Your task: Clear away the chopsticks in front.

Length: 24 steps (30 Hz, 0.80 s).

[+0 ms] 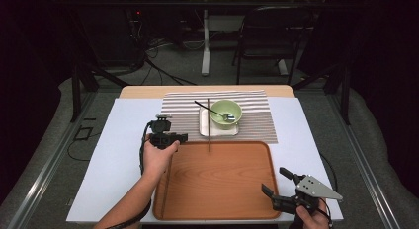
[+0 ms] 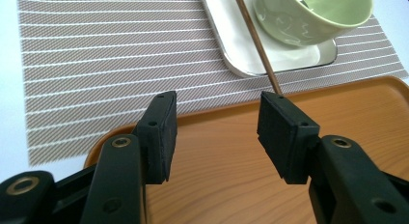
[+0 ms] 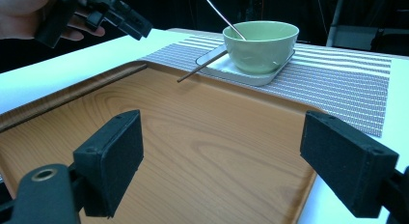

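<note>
A green bowl (image 1: 226, 113) with a metal spoon (image 1: 212, 110) in it stands on a white square plate (image 1: 204, 129) on a striped placemat (image 1: 257, 121). A thin brown chopstick (image 1: 208, 125) lies across the plate, its near end on the far rim of the wooden tray (image 1: 217, 184). My left gripper (image 1: 183, 138) hovers open over the tray's far-left corner. In the left gripper view it (image 2: 217, 132) has nothing between its jaws, and the chopstick (image 2: 255, 40) ends just beyond the right jaw. My right gripper (image 1: 274, 180) (image 3: 231, 161) is open and empty above the tray's near-right corner.
The white tabletop (image 1: 118, 150) surrounds tray and placemat, with its edges close to the tray at the front. Behind the table stand a dark chair (image 1: 267, 36) and a desk leg (image 1: 205, 41), with cables on the floor.
</note>
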Each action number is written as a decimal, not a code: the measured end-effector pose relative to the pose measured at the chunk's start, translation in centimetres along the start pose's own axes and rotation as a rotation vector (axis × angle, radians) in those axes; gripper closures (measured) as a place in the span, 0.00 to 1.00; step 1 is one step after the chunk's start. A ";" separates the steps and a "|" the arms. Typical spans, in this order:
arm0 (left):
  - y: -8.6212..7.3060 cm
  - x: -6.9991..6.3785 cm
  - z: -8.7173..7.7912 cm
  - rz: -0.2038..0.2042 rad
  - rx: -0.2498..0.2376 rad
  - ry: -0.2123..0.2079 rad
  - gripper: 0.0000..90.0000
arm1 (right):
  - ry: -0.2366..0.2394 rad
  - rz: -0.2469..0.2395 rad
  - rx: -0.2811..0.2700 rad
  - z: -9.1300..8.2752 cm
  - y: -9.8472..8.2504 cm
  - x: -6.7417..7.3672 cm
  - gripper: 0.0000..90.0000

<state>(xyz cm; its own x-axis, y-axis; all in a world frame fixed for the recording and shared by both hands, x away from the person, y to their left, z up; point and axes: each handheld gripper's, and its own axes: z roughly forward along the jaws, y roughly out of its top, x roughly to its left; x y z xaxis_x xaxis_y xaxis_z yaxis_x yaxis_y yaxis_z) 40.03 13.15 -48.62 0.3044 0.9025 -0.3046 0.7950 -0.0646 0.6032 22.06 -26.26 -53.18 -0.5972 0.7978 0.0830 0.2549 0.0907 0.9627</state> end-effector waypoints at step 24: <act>3.0 -0.1 3.0 0.073 0.008 0.046 0.55 | 0.002 -0.006 -0.004 0.0 0.0 0.0 0.16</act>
<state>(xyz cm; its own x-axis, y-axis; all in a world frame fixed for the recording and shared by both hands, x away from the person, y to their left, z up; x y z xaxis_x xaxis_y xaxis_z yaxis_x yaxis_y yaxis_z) 43.99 11.59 -48.99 0.3378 0.9138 -0.2254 0.7757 -0.1346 0.6166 22.02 -26.28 -53.17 -0.6003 0.7960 0.0777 0.2485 0.0933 0.9641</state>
